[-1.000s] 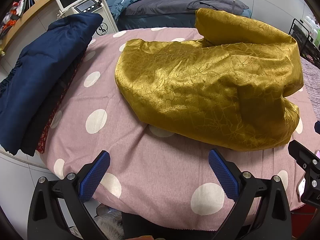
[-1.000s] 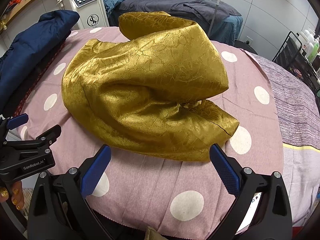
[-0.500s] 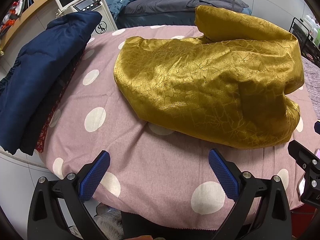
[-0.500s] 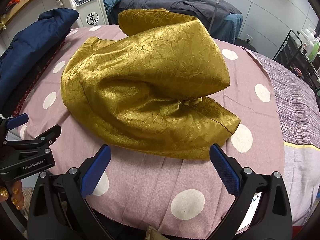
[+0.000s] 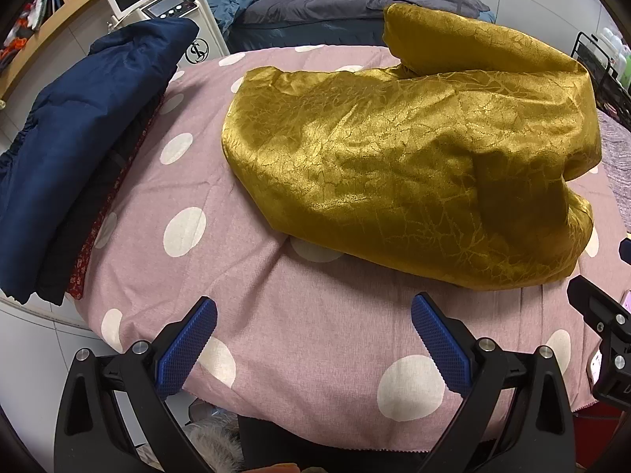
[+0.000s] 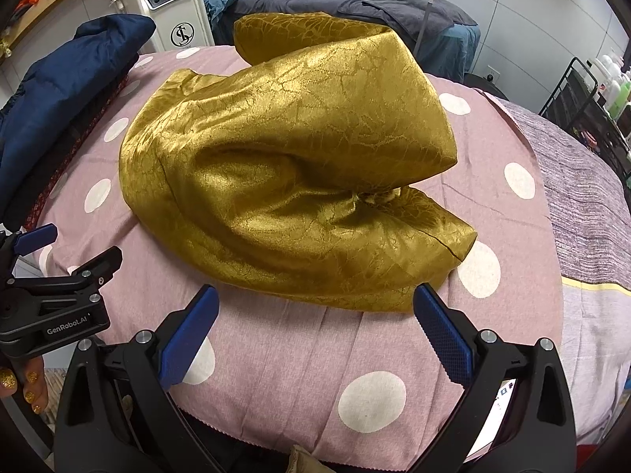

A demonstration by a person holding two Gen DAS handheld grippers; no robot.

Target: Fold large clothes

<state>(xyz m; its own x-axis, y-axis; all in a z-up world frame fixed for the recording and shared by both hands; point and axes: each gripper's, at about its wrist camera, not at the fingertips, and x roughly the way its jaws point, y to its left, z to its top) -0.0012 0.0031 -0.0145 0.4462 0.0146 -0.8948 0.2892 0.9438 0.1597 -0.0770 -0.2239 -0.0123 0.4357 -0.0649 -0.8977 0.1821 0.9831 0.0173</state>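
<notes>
Gold garment [image 5: 414, 149] [image 6: 292, 181] bunched in a loose, half-folded heap at centre frame on the pink dotted cover [image 5: 315, 339] [image 6: 284, 351], its far end rolled up toward the top. Left gripper [image 5: 313, 327] and right gripper [image 6: 315, 315] at the bottom edge, both above the cover just short of the garment, jaws spread wide and holding nothing. Navy stack [image 5: 79, 134] [image 6: 59, 90] at upper left, well apart from the garment.

Your work surface is a bed under a pink cover with white dots [image 5: 276, 339]. The gold garment [image 5: 414, 165] lies bunched at its middle. Left of that garment, a navy folded stack [image 5: 79, 149] sits along the cover's edge.
</notes>
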